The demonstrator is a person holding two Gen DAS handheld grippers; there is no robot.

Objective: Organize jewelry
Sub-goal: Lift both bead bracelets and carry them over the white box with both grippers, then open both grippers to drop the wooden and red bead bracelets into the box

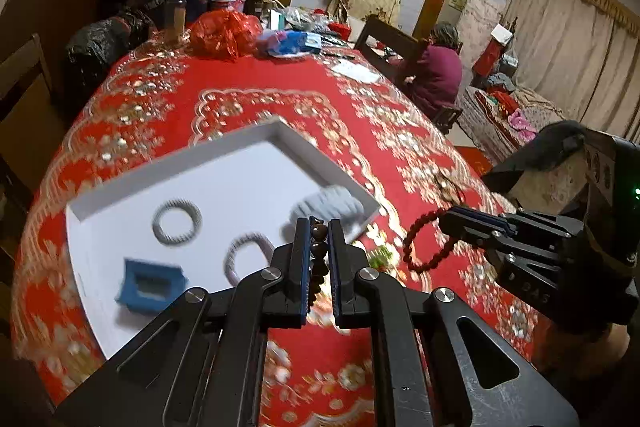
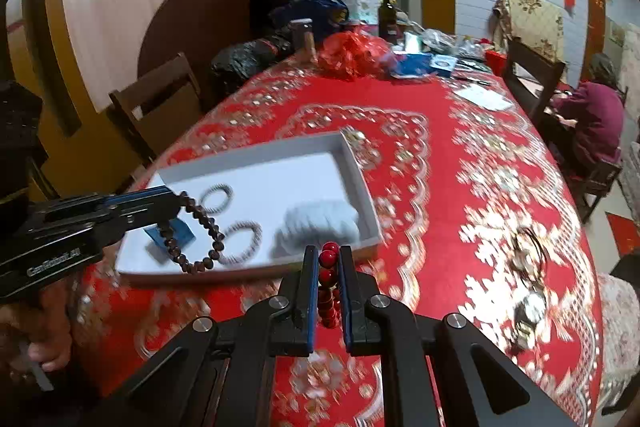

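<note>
My left gripper (image 1: 319,225) is shut on a dark brown bead bracelet (image 1: 318,251), which hangs in a loop over the near edge of the white tray (image 2: 362,183) in the right wrist view. My right gripper (image 2: 328,251) is shut on a red bead bracelet (image 2: 329,269), held above the red tablecloth just right of the tray. In the tray lie two grey bead bracelets (image 1: 177,221) (image 1: 244,255), a blue rectangular piece (image 1: 150,285) and a pale ribbed bundle (image 1: 328,207). Each gripper shows in the other's view: the left gripper (image 2: 174,201) and the right gripper (image 1: 442,217).
A dark bangle (image 2: 530,251) and a watch (image 2: 528,311) lie on the cloth to the right. The far end of the table holds a red bag (image 1: 224,31), a bottle (image 2: 387,13), a jar and black bags. Wooden chairs stand around; a person (image 2: 596,115) sits at far right.
</note>
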